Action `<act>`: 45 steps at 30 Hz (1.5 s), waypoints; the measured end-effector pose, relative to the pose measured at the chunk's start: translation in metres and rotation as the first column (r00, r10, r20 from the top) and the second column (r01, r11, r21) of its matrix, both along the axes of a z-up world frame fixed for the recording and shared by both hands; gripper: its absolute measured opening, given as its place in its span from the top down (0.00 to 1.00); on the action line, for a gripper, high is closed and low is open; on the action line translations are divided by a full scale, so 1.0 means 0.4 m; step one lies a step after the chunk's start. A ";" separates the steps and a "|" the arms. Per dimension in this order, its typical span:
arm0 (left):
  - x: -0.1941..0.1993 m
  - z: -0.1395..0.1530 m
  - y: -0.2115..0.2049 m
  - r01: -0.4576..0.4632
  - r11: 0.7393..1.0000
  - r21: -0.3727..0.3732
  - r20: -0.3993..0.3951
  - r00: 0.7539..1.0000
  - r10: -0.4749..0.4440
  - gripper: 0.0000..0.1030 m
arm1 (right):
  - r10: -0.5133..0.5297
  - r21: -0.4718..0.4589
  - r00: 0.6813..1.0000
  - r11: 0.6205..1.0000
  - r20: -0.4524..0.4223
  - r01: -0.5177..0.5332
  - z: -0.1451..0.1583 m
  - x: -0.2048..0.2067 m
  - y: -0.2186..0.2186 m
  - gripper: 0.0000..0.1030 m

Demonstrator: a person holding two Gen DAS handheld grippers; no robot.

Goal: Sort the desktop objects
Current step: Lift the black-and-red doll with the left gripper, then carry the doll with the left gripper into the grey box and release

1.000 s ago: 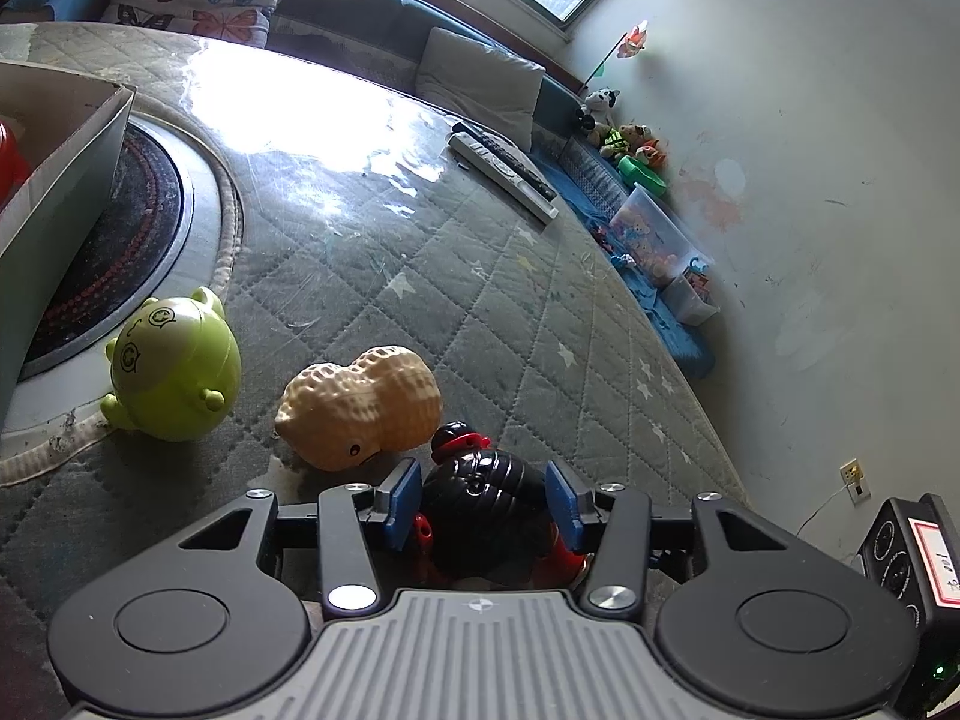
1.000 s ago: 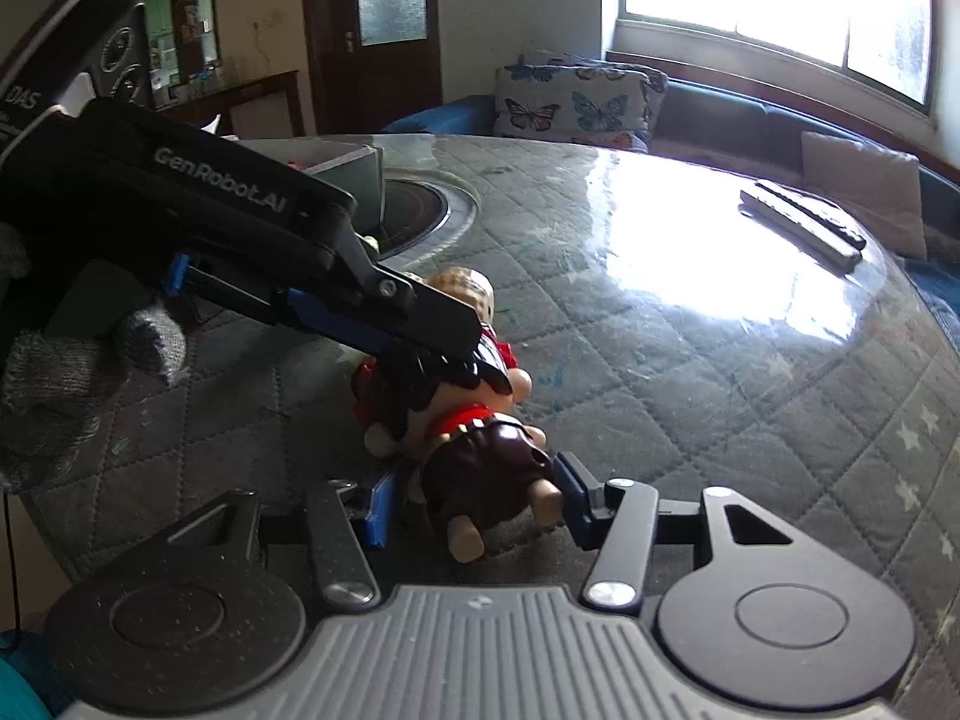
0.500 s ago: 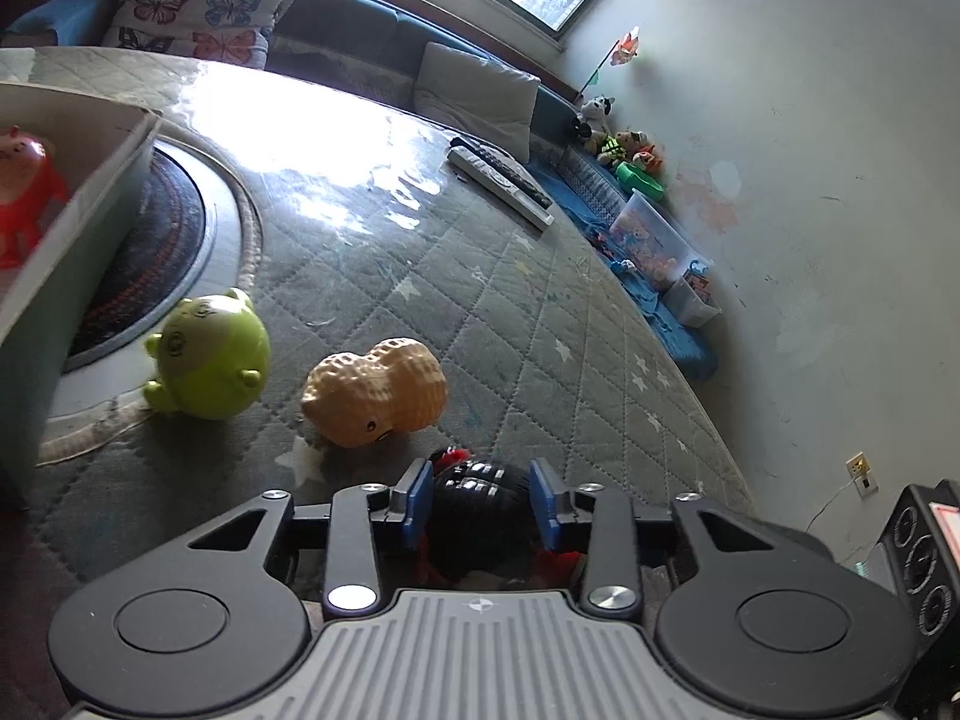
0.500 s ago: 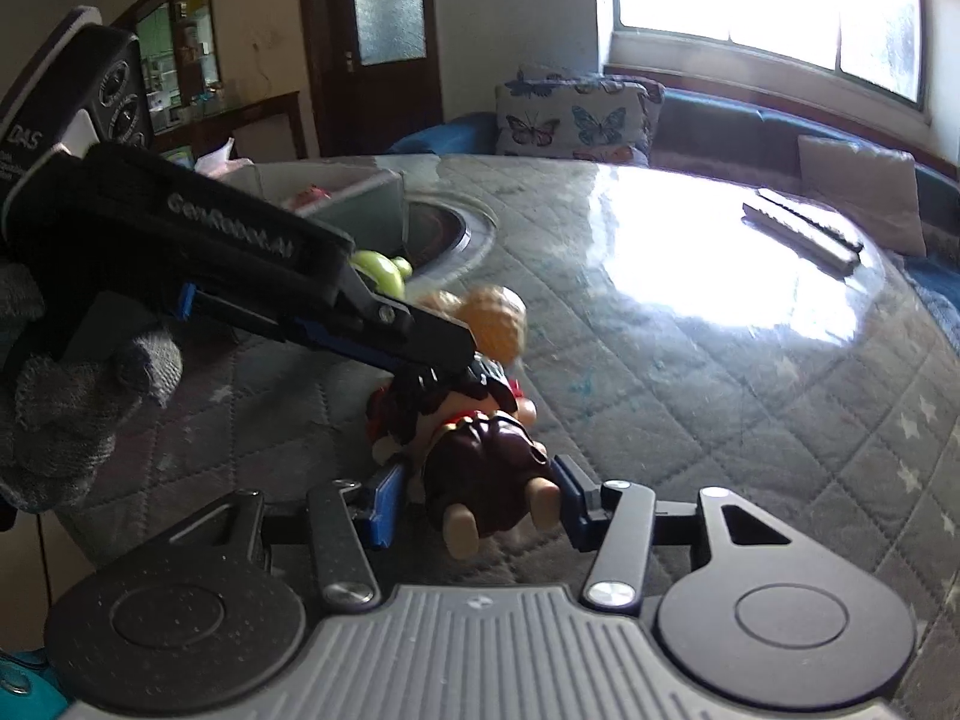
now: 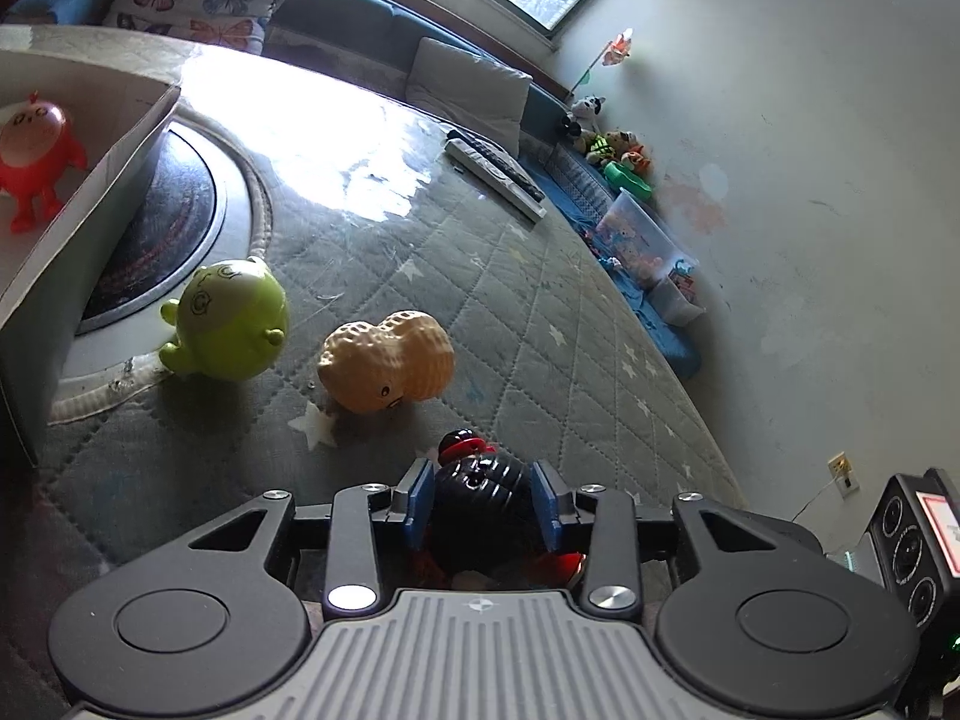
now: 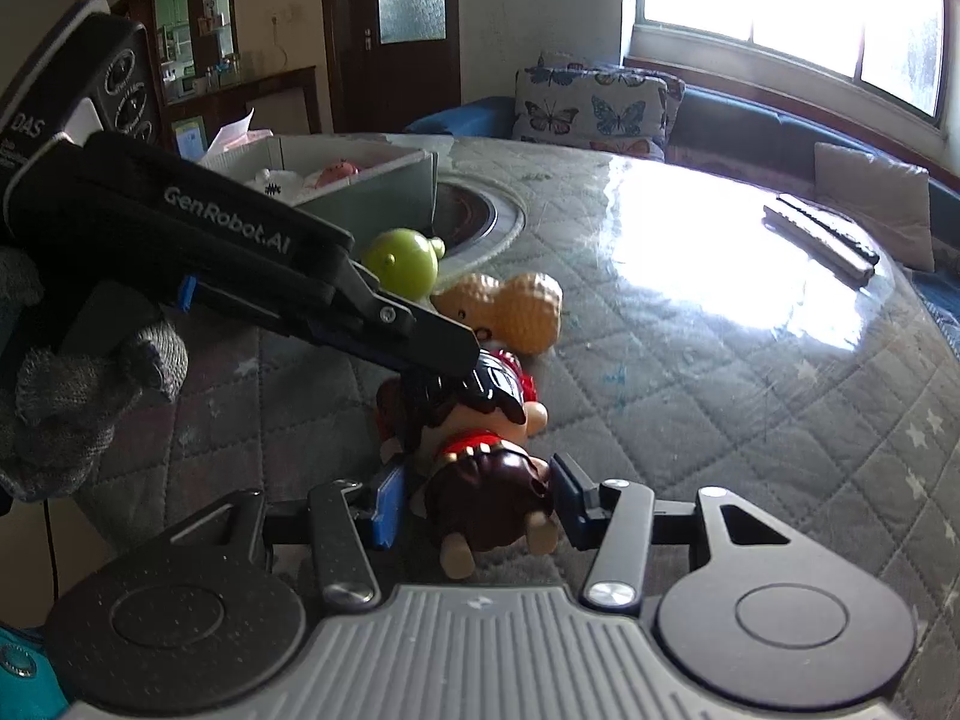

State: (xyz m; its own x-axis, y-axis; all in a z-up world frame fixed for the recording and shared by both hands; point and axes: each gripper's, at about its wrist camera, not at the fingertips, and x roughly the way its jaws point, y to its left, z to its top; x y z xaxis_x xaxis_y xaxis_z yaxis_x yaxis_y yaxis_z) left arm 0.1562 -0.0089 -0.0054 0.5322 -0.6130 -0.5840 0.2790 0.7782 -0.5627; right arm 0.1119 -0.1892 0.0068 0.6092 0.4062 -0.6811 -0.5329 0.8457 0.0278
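A doll [image 6: 480, 456] lies on its back on the quilted desk [image 5: 540, 324] while two hand-held grippers meet over it. The left gripper [image 5: 483, 498] has its jaws pressed against both sides of the doll's black ribbed head, a grip that looks chosen because the head is the broadest, firmest part to pinch. The right gripper [image 6: 474, 501] sits at the doll's brown lower body with its jaws spread on either side, a small gap showing on the right, so it appears to bracket the toy rather than clamp it, probably steadying it for the other tool. Just beyond the doll rests a tan peanut toy [image 5: 384, 366], and past that, nearer the box, a green toy [image 5: 228, 324]; both lie loose, presumably waiting their turn. The open box [image 5: 78, 204] stands farther from the doll, past the green toy, with a red toy [image 5: 33, 156] already inside, which suggests it is where the sorted toys go. Far across the desk from the doll, at the window side, lie two remotes [image 6: 822, 234]. The doll seems about to be lifted toward the box.
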 end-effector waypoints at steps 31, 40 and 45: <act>0.019 -0.012 0.022 0.004 1.000 -0.030 -0.051 0.999 -0.006 0.52 | 0.064 0.035 0.997 0.997 -0.039 -0.062 -0.001 0.024 0.055 0.48; -0.024 0.126 0.127 -0.097 0.995 -0.037 0.123 0.987 0.101 0.54 | 0.159 0.031 0.981 0.986 0.110 -0.163 0.108 0.037 0.146 0.48; -0.019 0.199 0.250 -0.203 0.978 -0.051 0.208 0.955 0.209 0.55 | 0.255 0.014 0.946 0.965 0.199 -0.263 0.177 0.093 0.268 0.48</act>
State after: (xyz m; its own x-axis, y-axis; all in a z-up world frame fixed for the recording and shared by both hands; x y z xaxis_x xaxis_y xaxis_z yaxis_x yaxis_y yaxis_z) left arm 0.1488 0.0910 0.0742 0.7582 -0.4915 -0.4284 0.2289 0.8159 -0.5310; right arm 0.1493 -0.0821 0.0775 0.5982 0.5917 -0.5404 -0.7317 0.6783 -0.0672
